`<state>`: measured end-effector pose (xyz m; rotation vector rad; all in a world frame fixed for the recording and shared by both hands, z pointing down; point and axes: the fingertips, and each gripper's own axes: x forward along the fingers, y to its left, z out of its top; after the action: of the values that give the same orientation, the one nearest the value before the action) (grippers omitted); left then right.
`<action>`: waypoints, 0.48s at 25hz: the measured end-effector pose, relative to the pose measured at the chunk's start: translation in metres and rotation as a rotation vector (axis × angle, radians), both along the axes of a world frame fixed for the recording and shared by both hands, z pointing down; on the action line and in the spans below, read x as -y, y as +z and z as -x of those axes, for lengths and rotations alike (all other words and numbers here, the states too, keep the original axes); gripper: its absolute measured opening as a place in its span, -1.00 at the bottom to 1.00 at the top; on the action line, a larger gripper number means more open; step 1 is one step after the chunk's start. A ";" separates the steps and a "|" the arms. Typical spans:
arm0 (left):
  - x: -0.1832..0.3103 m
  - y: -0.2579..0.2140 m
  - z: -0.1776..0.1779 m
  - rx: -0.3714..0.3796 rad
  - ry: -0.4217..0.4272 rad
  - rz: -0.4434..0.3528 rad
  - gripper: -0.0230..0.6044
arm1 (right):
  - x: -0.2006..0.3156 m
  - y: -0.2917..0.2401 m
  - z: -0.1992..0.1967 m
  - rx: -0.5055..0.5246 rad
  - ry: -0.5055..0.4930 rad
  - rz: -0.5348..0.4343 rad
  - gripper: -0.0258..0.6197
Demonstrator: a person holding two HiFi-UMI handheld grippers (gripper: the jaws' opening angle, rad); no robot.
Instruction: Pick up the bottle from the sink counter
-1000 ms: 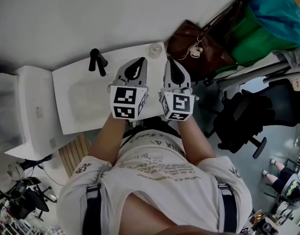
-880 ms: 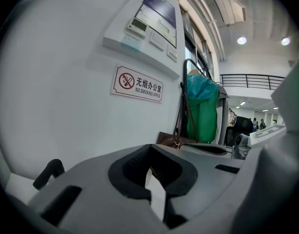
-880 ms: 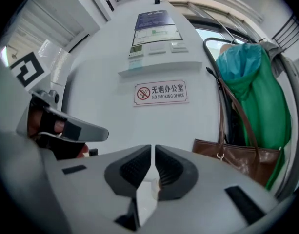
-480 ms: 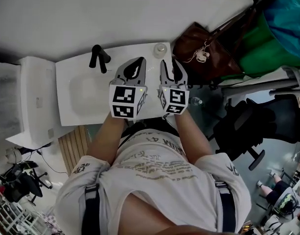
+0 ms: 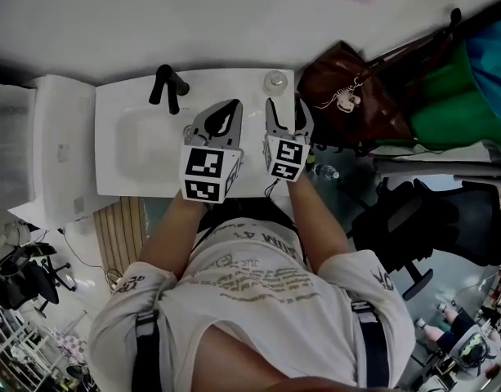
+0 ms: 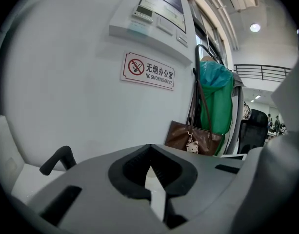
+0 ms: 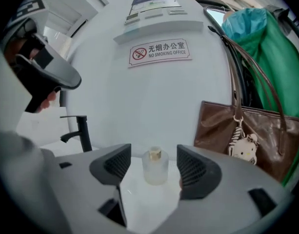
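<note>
A small frosted glass bottle (image 5: 275, 80) with a gold neck stands upright at the back right corner of the white sink counter (image 5: 254, 96), against the wall. My right gripper (image 5: 285, 114) hovers just short of it, its jaws opening. In the right gripper view the bottle (image 7: 155, 167) stands beyond the fingertips of the right gripper (image 7: 153, 156), centred in the gap and untouched. My left gripper (image 5: 225, 109) hangs over the counter beside the basin, shut and empty; in the left gripper view the tips of the left gripper (image 6: 150, 150) meet.
A black faucet (image 5: 164, 86) rises at the back of the basin (image 5: 144, 141). A brown handbag (image 5: 348, 96) with a small toy charm hangs right beside the bottle. Left of the counter stands a white unit (image 5: 62, 162). A no-smoking sign (image 7: 160, 52) is on the wall.
The right gripper's jaws have gone from shut to apart, and it has moved forward toward the bottle. The left gripper has held its place, shut.
</note>
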<state>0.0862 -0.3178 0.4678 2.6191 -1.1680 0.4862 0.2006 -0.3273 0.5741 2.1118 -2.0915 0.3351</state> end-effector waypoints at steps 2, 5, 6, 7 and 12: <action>-0.001 0.005 0.001 0.011 -0.005 0.006 -0.87 | 0.006 0.007 -0.001 -0.009 0.000 0.007 -0.06; -0.004 0.012 0.001 0.025 -0.010 0.013 -0.87 | 0.016 0.022 0.001 -0.012 -0.016 0.038 -0.02; -0.005 0.014 0.001 0.029 -0.011 0.015 -0.87 | 0.019 0.026 0.004 -0.013 -0.031 0.050 0.00; -0.006 0.015 0.000 0.032 -0.011 0.017 -0.87 | 0.022 0.030 0.007 -0.015 -0.048 0.059 0.01; -0.008 0.016 -0.002 0.053 -0.003 0.010 -0.87 | 0.036 0.055 0.005 -0.030 -0.039 0.090 0.08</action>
<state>0.0879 -0.3103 0.4840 2.6105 -1.1826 0.5631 0.1959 -0.3638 0.6291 2.0105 -2.0578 0.3832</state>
